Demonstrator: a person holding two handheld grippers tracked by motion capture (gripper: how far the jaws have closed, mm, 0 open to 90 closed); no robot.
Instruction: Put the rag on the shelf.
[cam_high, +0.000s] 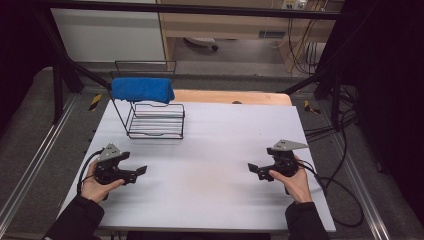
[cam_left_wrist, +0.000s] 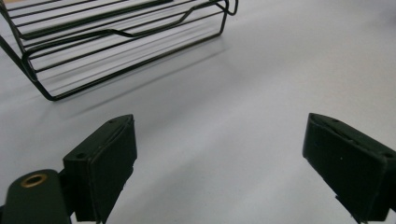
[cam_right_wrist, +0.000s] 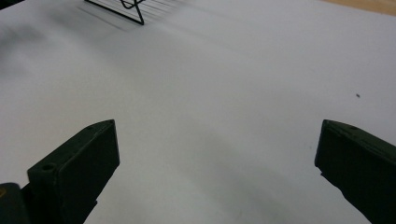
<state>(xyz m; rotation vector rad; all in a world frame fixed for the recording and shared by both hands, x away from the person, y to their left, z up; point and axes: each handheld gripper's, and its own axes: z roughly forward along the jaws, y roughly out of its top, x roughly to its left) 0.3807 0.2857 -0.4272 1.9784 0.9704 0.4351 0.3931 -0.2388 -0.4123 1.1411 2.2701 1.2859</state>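
Observation:
A black wire rack (cam_high: 155, 120) stands at the back left of the white table (cam_high: 215, 150), and a folded blue towel (cam_high: 142, 89) hangs over its top bar. My left gripper (cam_high: 140, 172) rests low near the table's left front, jaws wide apart with nothing between them. In the left gripper view the left gripper (cam_left_wrist: 219, 158) faces the wire rack (cam_left_wrist: 116, 42) a short way ahead. My right gripper (cam_high: 252, 169) sits near the right front, open and empty. In the right gripper view the right gripper (cam_right_wrist: 217, 163) looks over bare table, with a corner of the wire rack (cam_right_wrist: 126, 10) at the top.
A wooden board (cam_high: 232, 96) lies along the table's far edge. Black frame posts (cam_high: 60, 75) stand at both back corners. Cables (cam_high: 340, 195) trail off the right side of the table. Metal rails (cam_high: 30, 165) run along the floor on the left.

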